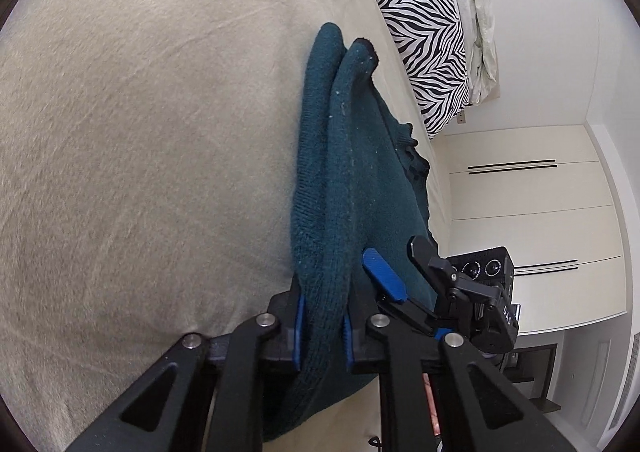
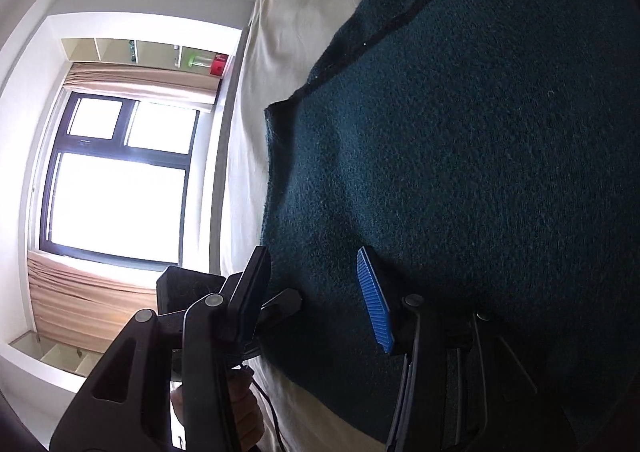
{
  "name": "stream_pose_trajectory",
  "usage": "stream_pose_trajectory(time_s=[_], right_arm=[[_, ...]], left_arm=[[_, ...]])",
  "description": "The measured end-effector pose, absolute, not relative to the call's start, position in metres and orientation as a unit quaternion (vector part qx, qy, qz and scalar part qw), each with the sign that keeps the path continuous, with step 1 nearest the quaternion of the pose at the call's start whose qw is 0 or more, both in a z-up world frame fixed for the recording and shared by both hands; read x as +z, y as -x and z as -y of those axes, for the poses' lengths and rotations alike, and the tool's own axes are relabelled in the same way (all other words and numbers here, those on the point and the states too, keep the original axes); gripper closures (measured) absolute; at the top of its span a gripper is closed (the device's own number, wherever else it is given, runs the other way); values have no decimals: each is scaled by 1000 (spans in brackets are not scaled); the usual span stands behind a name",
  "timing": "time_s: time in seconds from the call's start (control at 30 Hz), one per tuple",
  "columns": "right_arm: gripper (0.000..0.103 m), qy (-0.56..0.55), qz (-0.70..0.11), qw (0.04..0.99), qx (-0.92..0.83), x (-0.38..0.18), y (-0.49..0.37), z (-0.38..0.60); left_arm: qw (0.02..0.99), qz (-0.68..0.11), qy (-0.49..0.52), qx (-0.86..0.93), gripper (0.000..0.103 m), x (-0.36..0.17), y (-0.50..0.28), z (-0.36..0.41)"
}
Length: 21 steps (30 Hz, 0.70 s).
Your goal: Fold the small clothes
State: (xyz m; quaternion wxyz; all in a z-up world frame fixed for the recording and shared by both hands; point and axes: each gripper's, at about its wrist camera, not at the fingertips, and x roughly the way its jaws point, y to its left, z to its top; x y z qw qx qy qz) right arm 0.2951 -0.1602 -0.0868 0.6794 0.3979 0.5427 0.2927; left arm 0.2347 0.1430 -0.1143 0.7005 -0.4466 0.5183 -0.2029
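Observation:
A dark teal knit sweater (image 1: 340,172) lies on a beige bed sheet (image 1: 140,112). My left gripper (image 1: 323,326) is shut on a folded edge of the sweater, which bunches between its blue pads. My right gripper (image 1: 394,272) shows in the left wrist view just to the right, jaws apart above the sweater. In the right wrist view the sweater (image 2: 460,152) fills most of the frame, lying flat with a dark trimmed edge. My right gripper (image 2: 316,300) is open over the sweater's near edge, with one blue pad (image 2: 374,300) above the knit and nothing held.
A zebra-print pillow (image 1: 424,40) and a crumpled pale blanket (image 1: 480,32) lie at the bed's far end. White wardrobe doors (image 1: 532,212) stand beyond the bed. A bright window (image 2: 116,180) with beige curtains is in the right wrist view.

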Motion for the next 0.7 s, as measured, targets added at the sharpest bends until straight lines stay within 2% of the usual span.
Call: stream_pose_trajectory(time_s=[0.17,0.33,0.37,0.53,0.7], right_arm=[[62,-411,-530,678,301,-92,-293,167],[57,-447,-509,671,302,-79,-291,206],[53,-450,-504,674,300,-76,-290,218],[49,-491,-480,667,289,-70,-288,291],[37,-557,-442,649,271,-74,-283,369]], left_arm=[[701,-507,457,-205,89,-113,-230,-145],[732,-492,424,-208,90,-84,-226,-137],[740,-488,413,-210,90,-74,-226,-131],[773,-477,343,-240,90,-20,-243,-72],[790,-478,265,-279,90,12,-260,21]])
